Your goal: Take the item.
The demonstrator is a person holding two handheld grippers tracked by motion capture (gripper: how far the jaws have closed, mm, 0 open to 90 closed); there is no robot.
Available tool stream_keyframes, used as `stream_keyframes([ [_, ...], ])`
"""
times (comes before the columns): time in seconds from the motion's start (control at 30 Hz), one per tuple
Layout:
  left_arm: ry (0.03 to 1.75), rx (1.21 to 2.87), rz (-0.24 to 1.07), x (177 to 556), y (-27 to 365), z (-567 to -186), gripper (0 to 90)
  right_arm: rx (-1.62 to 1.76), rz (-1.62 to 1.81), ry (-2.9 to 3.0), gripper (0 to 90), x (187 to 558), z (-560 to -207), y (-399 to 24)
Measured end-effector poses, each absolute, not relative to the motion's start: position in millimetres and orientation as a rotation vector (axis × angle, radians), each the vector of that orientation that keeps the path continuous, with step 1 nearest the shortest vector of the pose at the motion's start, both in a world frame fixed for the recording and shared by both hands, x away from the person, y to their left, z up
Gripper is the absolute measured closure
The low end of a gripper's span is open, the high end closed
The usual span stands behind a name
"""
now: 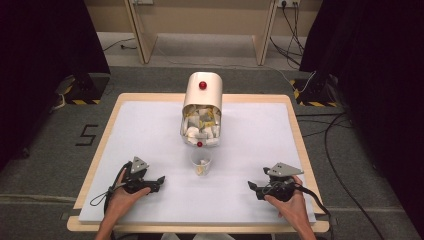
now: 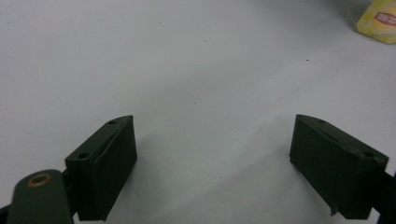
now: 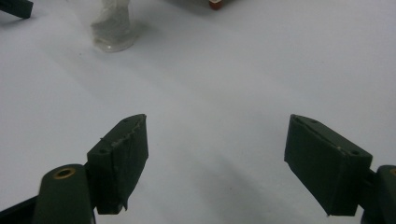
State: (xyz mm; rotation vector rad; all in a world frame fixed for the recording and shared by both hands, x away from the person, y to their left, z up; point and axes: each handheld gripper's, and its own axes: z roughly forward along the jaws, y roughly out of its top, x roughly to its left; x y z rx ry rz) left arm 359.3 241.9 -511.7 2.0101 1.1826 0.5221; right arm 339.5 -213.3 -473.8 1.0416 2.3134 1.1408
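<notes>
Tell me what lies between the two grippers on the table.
Bare white tabletop lies between the left gripper and the right gripper in the high view; the clear cup stands farther back.

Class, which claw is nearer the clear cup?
Left. The left claw rests just left of the clear cup, slightly nearer the person; the right claw lies farther off to its right.
</notes>
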Motion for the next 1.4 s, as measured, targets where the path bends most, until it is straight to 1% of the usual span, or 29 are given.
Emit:
stream_keyframes([
  [0.3,1.183,2.01,0.522,359,242,-512,13.8,1.071,1.151,2.323,23.3,331,-481,-220],
  [0.73,1.183,2.01,0.522,359,242,-512,13.8,1.047,1.107,2.363,21.8,319,-485,-220],
  [1.2,1.182,2.01,0.524,359,242,-512,13.9,1.16,1.102,2.39,22.5,315,-499,-235],
  [1.3,1.182,2.01,0.524,359,242,-512,13.9,1.13,1.097,2.391,19.0,313,-501,-234],
  [1.37,1.182,2.01,0.523,359,242,-512,13.9,1.048,1.073,2.396,15.5,310,-505,-231],
  [1.4,1.182,2.01,0.524,359,242,-512,13.9,1.048,1.073,2.396,15.5,310,-505,-231],
])
